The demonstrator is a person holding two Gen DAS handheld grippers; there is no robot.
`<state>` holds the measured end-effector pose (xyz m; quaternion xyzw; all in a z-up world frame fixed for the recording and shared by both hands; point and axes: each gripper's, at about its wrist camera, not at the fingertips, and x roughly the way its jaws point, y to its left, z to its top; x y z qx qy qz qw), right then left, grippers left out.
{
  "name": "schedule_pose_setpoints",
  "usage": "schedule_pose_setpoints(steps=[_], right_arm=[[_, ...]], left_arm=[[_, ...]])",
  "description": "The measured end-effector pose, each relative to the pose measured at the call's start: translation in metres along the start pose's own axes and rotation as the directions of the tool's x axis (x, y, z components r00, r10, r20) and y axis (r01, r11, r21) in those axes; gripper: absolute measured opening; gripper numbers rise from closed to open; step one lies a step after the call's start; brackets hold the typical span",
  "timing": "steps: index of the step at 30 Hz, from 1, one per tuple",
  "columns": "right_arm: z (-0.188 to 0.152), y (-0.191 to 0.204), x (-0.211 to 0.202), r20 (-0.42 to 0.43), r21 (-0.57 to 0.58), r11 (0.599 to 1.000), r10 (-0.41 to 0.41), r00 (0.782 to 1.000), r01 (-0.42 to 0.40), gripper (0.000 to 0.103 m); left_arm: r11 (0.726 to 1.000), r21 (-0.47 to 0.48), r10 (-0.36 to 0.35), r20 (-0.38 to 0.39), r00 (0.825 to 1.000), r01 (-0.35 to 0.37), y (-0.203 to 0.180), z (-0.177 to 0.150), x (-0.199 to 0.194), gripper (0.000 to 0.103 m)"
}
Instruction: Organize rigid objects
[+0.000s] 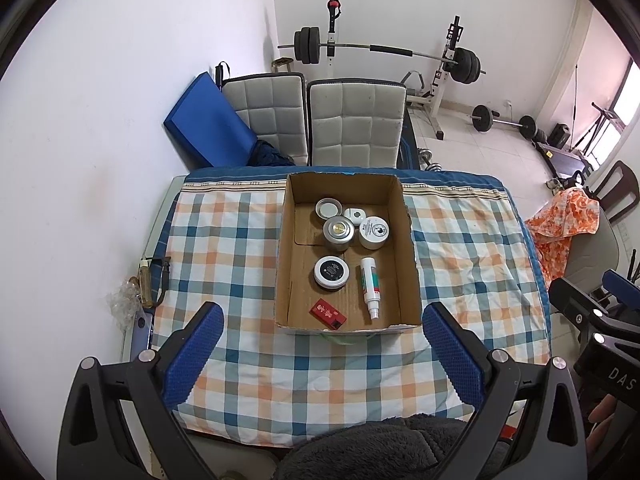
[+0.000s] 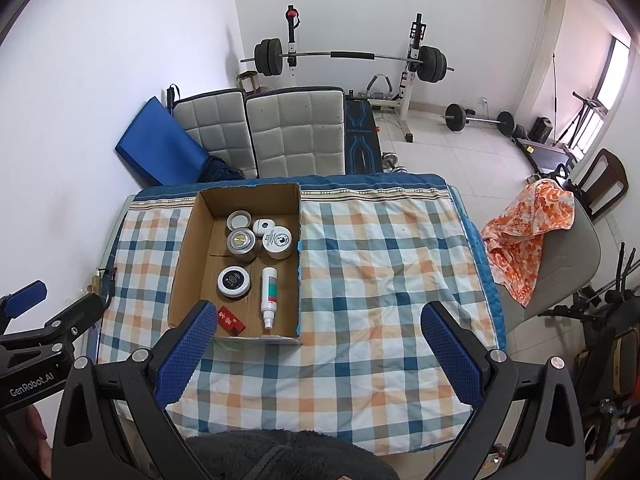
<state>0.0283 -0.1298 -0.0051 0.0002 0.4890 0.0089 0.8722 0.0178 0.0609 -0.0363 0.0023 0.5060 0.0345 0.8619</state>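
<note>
Tins (image 1: 338, 233) in the cardboard box (image 1: 286, 248) are looking stiff, slick; I'm holding both grippers, left gripper (image 1: 322, 346) and right gripper (image 2: 320, 346), wide, planning rim grasps.

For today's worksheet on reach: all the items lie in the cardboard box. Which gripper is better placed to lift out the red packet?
Left, probably. The left gripper is open and frames the cardboard box, with the red packet straight ahead. The right gripper is also open but faces bare tablecloth beside it.

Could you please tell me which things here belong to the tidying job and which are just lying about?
For the job: cardboard box, red packet, spray bottle, black-lidded jar, metal tin, white jar.

Lying about: barbell, orange cloth, blue mat.
</note>
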Motion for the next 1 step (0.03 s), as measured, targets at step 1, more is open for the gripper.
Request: schedule_pose_setpoints(steps=[1], right_arm=[[-0.0001, 0.0002, -0.0004, 0.002, 0.001, 1.000, -0.001, 1.000, 0.001, 0.103]], left_arm=[[1.000, 0.000, -0.001, 0.002, 1.000, 0.001, 0.0001, 0.0008, -0.0003, 0.102]])
